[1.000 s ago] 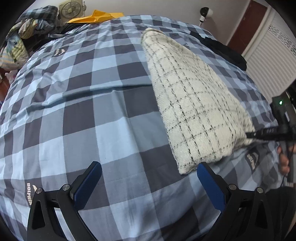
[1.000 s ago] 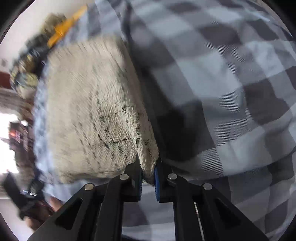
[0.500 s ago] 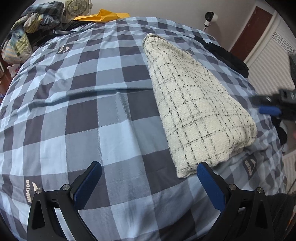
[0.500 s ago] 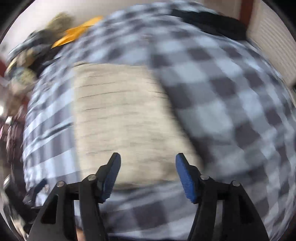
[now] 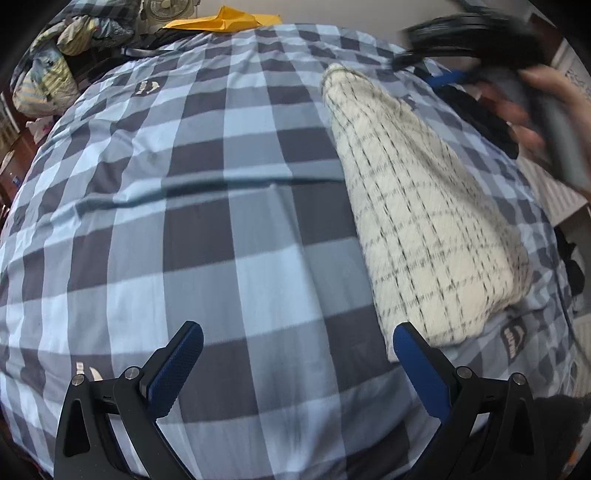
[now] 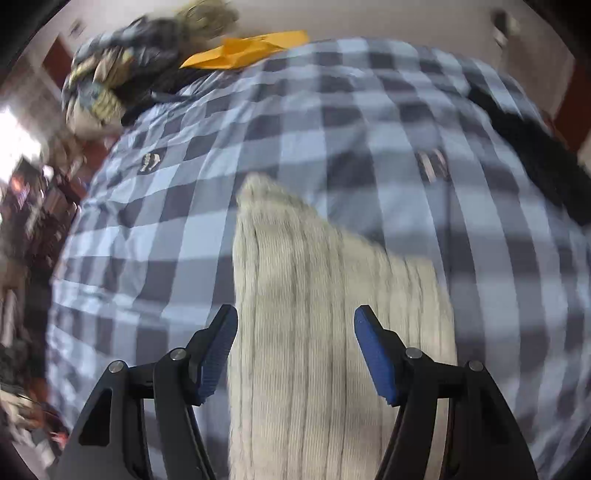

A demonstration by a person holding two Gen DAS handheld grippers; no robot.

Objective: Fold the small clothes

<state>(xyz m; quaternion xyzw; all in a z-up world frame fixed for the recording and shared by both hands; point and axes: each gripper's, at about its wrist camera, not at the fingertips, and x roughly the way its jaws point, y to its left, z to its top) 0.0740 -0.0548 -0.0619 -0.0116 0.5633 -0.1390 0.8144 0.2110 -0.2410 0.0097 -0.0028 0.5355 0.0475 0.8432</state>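
A cream garment with a thin black check [image 5: 417,206] lies folded lengthways on the blue checked bedspread [image 5: 207,229], at the right of the left wrist view. It also shows in the right wrist view [image 6: 317,325], blurred, directly below the fingers. My left gripper [image 5: 295,350] is open and empty above the bedspread, its right finger beside the garment's near corner. My right gripper [image 6: 295,350] is open and empty, hovering over the garment's near end. In the left wrist view it shows blurred at the upper right [image 5: 447,77], held by a hand.
A pile of clothes [image 5: 62,62] lies off the bed's far left corner. A yellow envelope [image 5: 225,22] and a fan [image 5: 166,7] sit at the far edge. A black garment [image 6: 528,147] lies on the bed's far right side.
My right gripper let go of the garment's corner, opened, and swung up and around to the garment's other end. The garment now lies flat. My left gripper stayed open and drifted slightly.
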